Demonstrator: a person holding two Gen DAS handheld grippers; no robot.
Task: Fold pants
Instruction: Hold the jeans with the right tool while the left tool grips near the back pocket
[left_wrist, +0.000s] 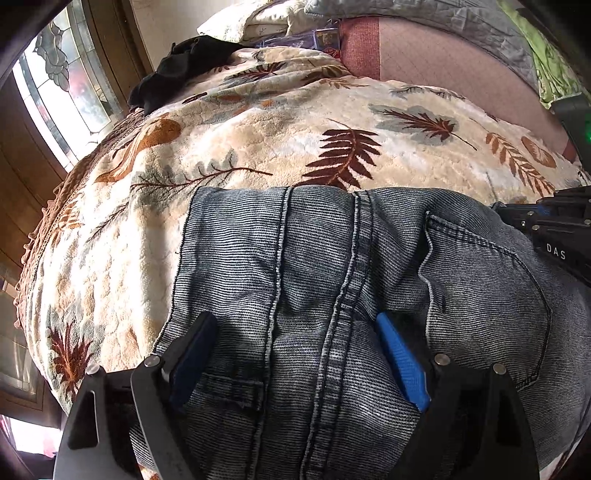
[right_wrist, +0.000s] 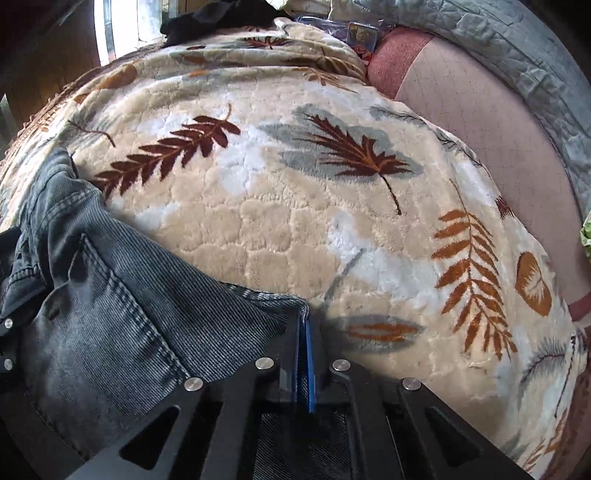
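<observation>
Left wrist view: left gripper (left_wrist: 295, 332) is gaping wide over the jeans (left_wrist: 332, 277); right gripper (right_wrist: 304, 328) is pinching their corner.

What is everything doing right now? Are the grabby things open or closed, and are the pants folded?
Left tool: open, fingers spread over the jeans, gripping nothing.
Right tool: shut on the jeans' corner.
Jeans: lying on the blanket, rumpled near the pocket; whether they are folded cannot be told.
Blanket: spread over the bed, leaf side up.
Black cloth: crumpled at the blanket's far edge.
</observation>
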